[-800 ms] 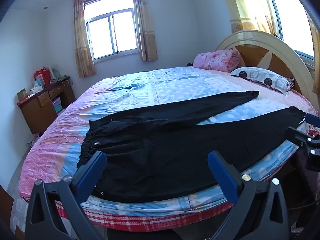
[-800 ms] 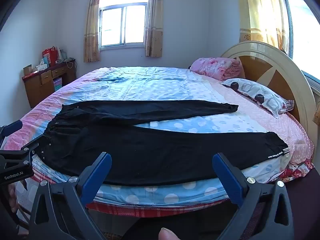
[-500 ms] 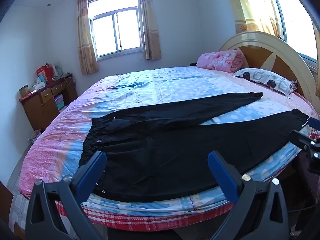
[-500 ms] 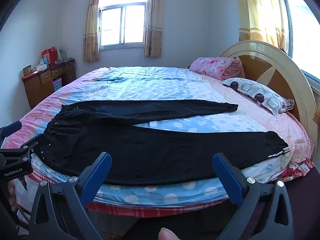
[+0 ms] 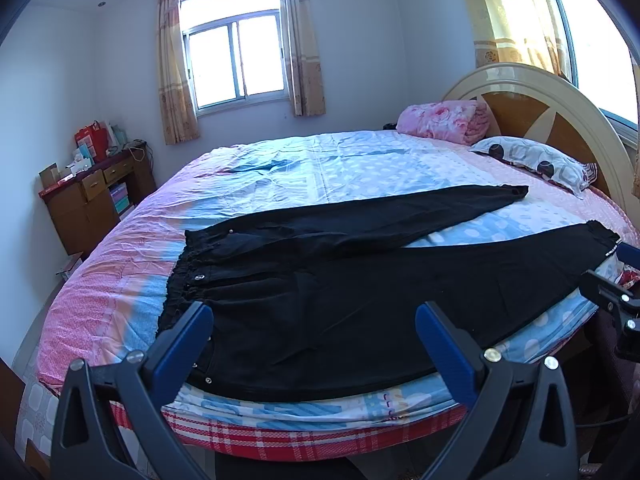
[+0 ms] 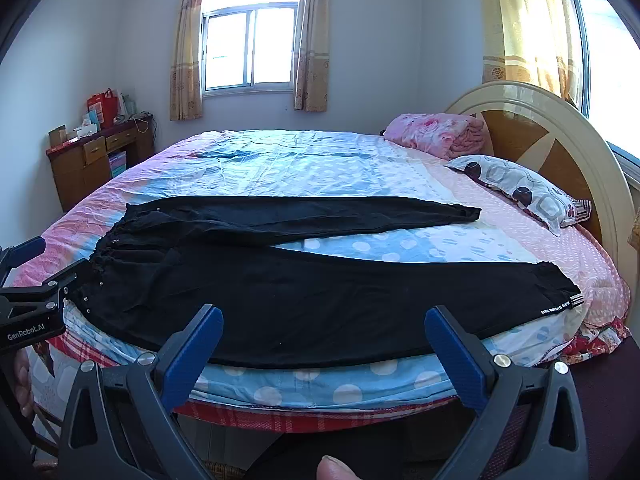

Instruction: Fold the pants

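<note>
Both tongs gape wide and empty: left gripper (image 5: 312, 330), right gripper (image 6: 322, 334). Black pants (image 6: 304, 288) lie flat on the round bed's (image 6: 320, 388) near edge, legs splayed toward three o'clock. Dotted pillow (image 6: 520, 192) and folded pink blanket (image 6: 436, 134) rest around two o'clock.

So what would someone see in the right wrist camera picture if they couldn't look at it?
Black pants lie spread flat on a round bed, legs apart, waistband to the left. The open right gripper hovers at the bed's near edge, holding nothing, and the left gripper peeks in at the left. Behind are a pillow, pink blanket and wooden headboard.
</note>
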A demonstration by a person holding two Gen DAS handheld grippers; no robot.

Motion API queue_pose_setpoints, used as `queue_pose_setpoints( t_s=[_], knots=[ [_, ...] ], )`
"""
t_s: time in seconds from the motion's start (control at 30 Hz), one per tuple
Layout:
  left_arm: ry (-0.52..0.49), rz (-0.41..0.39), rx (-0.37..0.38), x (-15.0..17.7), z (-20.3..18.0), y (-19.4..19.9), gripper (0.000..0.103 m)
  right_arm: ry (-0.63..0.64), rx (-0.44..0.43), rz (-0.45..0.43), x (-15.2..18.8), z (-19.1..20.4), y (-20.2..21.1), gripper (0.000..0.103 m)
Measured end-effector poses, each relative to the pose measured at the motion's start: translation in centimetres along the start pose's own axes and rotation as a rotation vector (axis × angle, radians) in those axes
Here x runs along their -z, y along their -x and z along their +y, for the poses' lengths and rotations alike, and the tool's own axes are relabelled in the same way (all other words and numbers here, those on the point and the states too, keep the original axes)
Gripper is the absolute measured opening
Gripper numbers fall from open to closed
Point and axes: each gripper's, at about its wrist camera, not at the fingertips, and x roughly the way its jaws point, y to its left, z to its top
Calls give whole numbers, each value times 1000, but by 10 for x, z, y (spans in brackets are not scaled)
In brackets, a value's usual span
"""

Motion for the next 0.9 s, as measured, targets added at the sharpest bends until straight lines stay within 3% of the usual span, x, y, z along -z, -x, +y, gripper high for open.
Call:
queue_pose_setpoints(
  t_s=[0.9],
  knots=[
    [11,4,1,0,3,-2,103,7,-4,3,5,8,-2,102]
  ],
)
